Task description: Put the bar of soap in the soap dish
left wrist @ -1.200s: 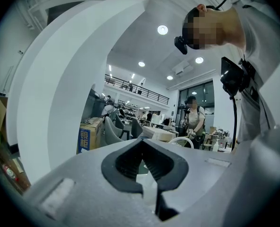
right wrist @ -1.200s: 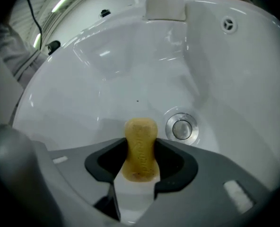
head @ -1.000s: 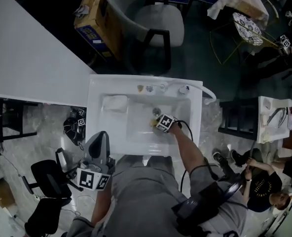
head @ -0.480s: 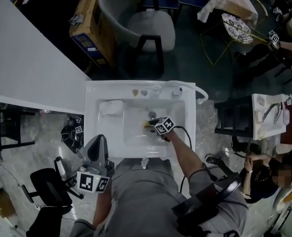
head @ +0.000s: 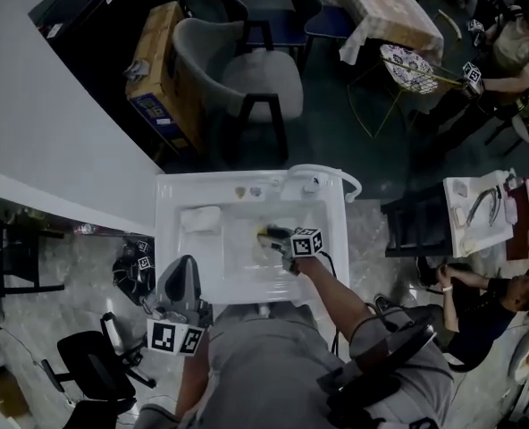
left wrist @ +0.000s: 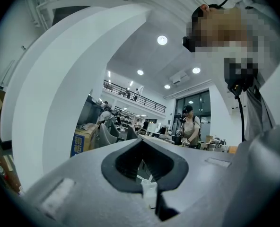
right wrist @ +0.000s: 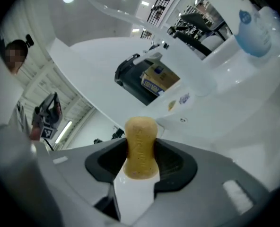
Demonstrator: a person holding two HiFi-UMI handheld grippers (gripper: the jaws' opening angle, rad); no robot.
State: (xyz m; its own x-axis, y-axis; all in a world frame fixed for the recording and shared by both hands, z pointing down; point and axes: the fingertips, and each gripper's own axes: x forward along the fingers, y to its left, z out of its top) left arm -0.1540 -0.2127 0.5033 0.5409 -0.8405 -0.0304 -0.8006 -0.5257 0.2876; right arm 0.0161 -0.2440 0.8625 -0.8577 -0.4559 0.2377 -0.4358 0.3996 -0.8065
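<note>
A yellow-tan bar of soap (right wrist: 140,136) stands on end between the jaws of my right gripper (right wrist: 141,159), which is shut on it. In the head view that gripper (head: 282,239) hangs over the middle of the white sink (head: 173,239), the soap (head: 268,236) showing at its tip. The white soap dish (head: 200,219) sits on the sink's left ledge, left of the soap and apart from it. My left gripper (head: 177,280) stays in front of the sink's near left corner; in its own view the jaws (left wrist: 142,146) are shut with nothing between them.
A faucet (head: 311,180) and a bottle of blue liquid (right wrist: 253,30) stand at the sink's back edge. A curved white wall (head: 50,141) lies to the left. A grey chair (head: 247,74), a cardboard box (head: 157,74) and a seated person (head: 479,307) are around.
My right gripper has risen out of the basin with the soap and rolled, shifting slightly left. The left gripper has barely moved.
</note>
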